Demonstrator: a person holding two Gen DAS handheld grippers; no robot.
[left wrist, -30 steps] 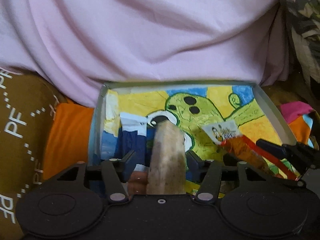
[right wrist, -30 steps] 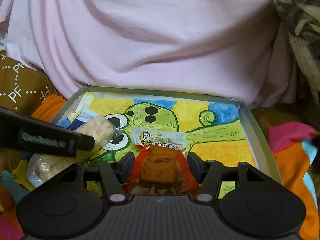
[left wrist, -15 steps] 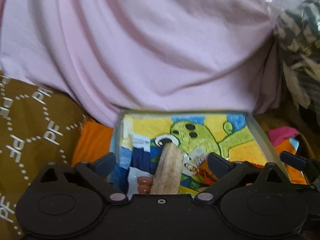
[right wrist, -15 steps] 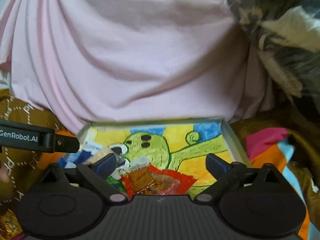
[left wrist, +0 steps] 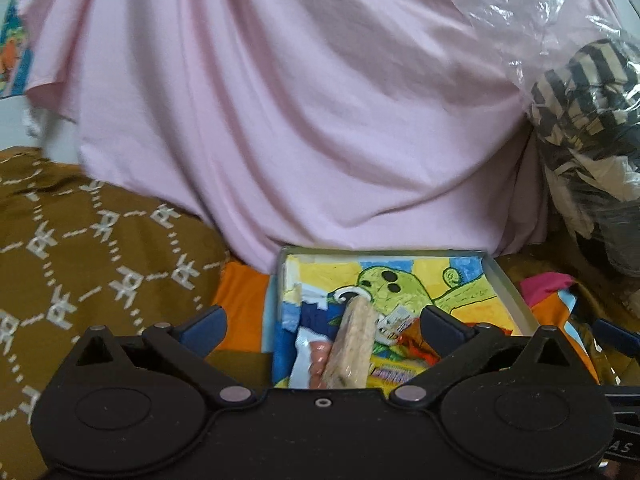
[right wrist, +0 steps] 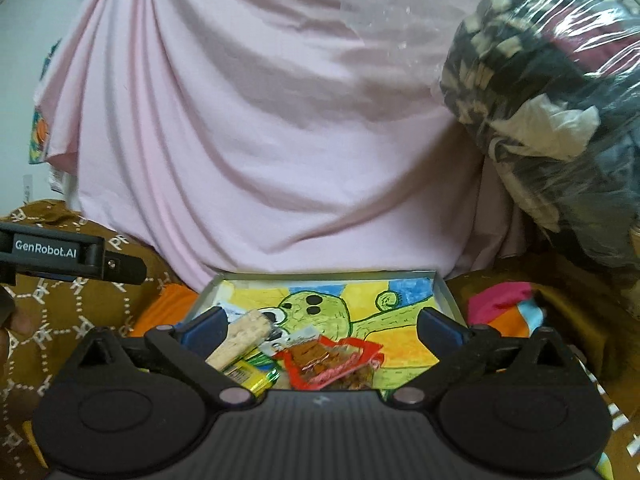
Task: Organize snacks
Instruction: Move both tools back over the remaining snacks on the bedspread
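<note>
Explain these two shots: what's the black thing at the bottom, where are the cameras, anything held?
No robot: a person carries a two-finger claw in each hand, each with a fisheye camera looking along the fingers. The black shape is that claw's own body. Left claw and right claw both stand wide open, holding nothing. Ahead lies a shallow box lined with a cartoon drawing, holding snacks: a beige bar and a red packet. Pink cloth is draped behind it. In the right view, the left claw shows at the left edge.

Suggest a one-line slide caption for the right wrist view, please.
Open right gripper above the painted tray, where a red snack packet and a beige snack bar lie.
</note>
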